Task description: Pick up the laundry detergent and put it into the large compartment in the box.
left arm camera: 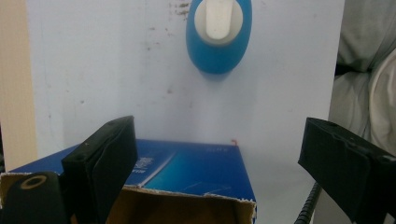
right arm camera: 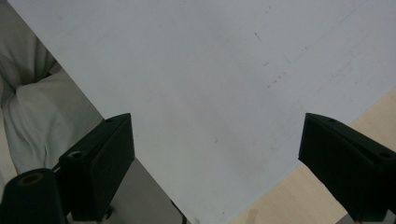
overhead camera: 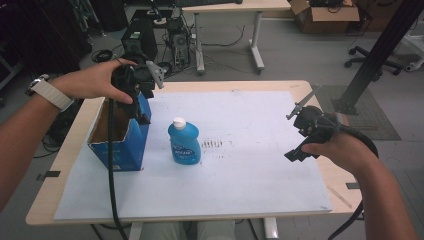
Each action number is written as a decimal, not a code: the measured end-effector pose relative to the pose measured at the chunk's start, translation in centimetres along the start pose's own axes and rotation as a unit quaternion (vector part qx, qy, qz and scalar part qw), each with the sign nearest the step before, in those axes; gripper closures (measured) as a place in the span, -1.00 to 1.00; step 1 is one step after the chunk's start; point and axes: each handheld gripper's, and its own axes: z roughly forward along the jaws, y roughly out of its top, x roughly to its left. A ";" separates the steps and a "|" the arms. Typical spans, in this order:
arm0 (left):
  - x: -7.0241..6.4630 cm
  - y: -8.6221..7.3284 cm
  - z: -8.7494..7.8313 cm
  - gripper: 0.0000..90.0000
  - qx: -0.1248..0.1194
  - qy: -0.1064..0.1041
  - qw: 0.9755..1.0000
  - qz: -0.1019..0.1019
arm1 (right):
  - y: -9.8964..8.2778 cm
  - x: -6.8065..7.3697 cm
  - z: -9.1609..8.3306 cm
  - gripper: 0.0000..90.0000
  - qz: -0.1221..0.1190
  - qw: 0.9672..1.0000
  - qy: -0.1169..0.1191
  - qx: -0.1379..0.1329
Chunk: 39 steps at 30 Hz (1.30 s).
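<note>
An open blue cardboard box (overhead camera: 122, 137) stands on the left of the white sheet (overhead camera: 240, 170), its brown inside facing up. My left gripper (overhead camera: 139, 111) hovers over the box's far right corner, pointing down. In the left gripper view that gripper (left arm camera: 217, 154) is open, its jaws wide apart above the box rim (left arm camera: 187, 193) with nothing between them. A blue bottle (overhead camera: 184, 141) with a white cap stands just right of the box, also seen from above (left arm camera: 218, 35). My right gripper (overhead camera: 295, 150) is held over the sheet's right side, open and empty (right arm camera: 215, 154).
The wooden table edge (overhead camera: 345, 200) borders the sheet. Dark smudges (overhead camera: 212, 144) mark the sheet right of the bottle. Behind the table are a second desk (overhead camera: 227, 7), computer towers (overhead camera: 140, 35) and cables. A black post (overhead camera: 375, 55) rises at the right.
</note>
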 end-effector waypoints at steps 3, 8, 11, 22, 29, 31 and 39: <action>-0.1 0.2 0.0 -0.77 0.003 0.001 1.000 0.003 | -0.1 -0.1 0.1 -0.77 0.002 1.000 -0.001 0.000; -0.3 0.3 -0.3 -0.79 -0.001 0.006 1.000 0.007 | 0.0 0.0 0.2 -0.77 0.001 1.000 0.000 -0.003; -0.2 0.4 -0.7 -0.80 -0.005 0.010 1.000 0.007 | 0.1 0.0 0.2 -0.77 -0.001 1.000 -0.002 -0.003; -0.3 1.5 -1.9 -0.82 -0.016 0.024 0.999 0.017 | 0.1 0.2 -0.1 -0.76 -0.006 1.000 -0.009 -0.005; -0.5 2.7 -2.3 -0.83 -0.020 0.025 0.999 0.032 | -0.1 0.4 0.1 -0.75 -0.007 1.000 -0.007 0.001; -0.5 3.0 -2.3 -0.84 -0.022 0.027 0.999 0.040 | -0.1 0.4 0.0 -0.75 -0.008 1.000 -0.007 0.000; -0.5 3.9 -1.6 -0.86 -0.031 0.032 0.997 0.066 | 0.1 0.4 0.1 -0.75 -0.011 1.000 -0.007 0.003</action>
